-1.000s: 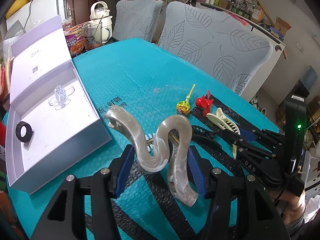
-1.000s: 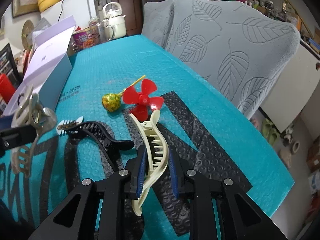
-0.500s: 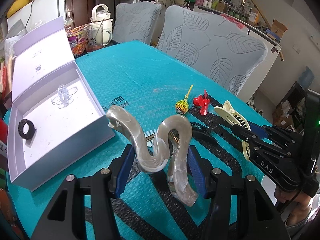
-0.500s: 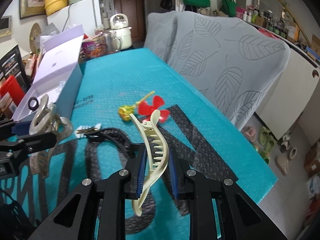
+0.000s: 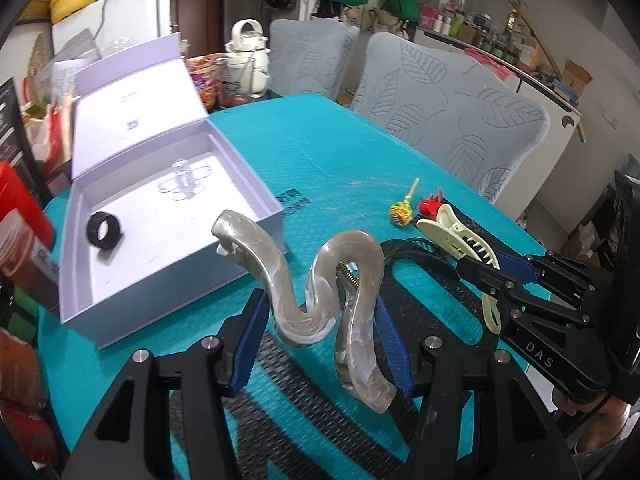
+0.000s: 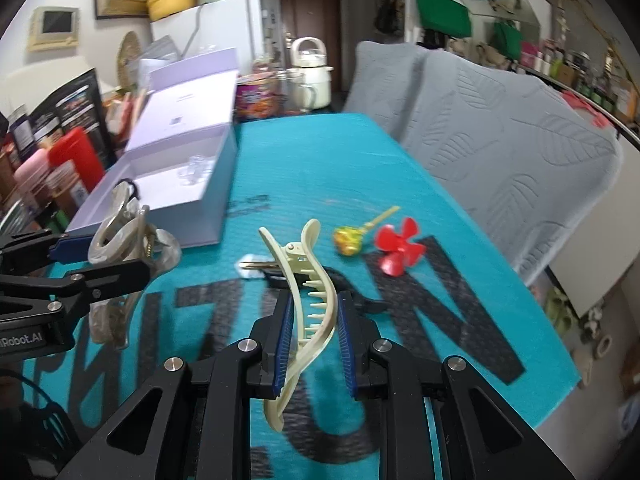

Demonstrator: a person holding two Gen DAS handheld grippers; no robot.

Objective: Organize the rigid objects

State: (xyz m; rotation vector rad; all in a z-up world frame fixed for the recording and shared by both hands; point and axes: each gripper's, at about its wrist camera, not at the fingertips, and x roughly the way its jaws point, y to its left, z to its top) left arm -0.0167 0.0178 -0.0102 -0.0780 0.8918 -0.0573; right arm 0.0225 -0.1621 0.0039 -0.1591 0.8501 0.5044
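My left gripper (image 5: 320,312) is shut on a wavy marbled beige hair claw (image 5: 320,304), held above the teal table just right of the open white box (image 5: 256,192). In the right wrist view the same left gripper (image 6: 100,264) and marbled claw (image 6: 120,236) appear at the left. My right gripper (image 6: 312,320) is shut on a cream hair clip (image 6: 308,300), lifted off the mat; that cream clip (image 5: 460,236) also shows at the right of the left wrist view. Inside the box lie a black ring (image 5: 104,232) and a clear plastic piece (image 5: 184,180).
On the mat lie a black hair clip (image 6: 352,276), a yellow lollipop (image 6: 352,236) and a red propeller (image 6: 396,248). Grey leaf-patterned chairs (image 5: 448,108) stand past the far table edge. Bottles and cartons (image 6: 52,172) crowd the left side, a kettle (image 5: 248,60) and cups the back.
Both grippers have risen and swung left toward the box with their clips. The box now sits closer and more central in both views.
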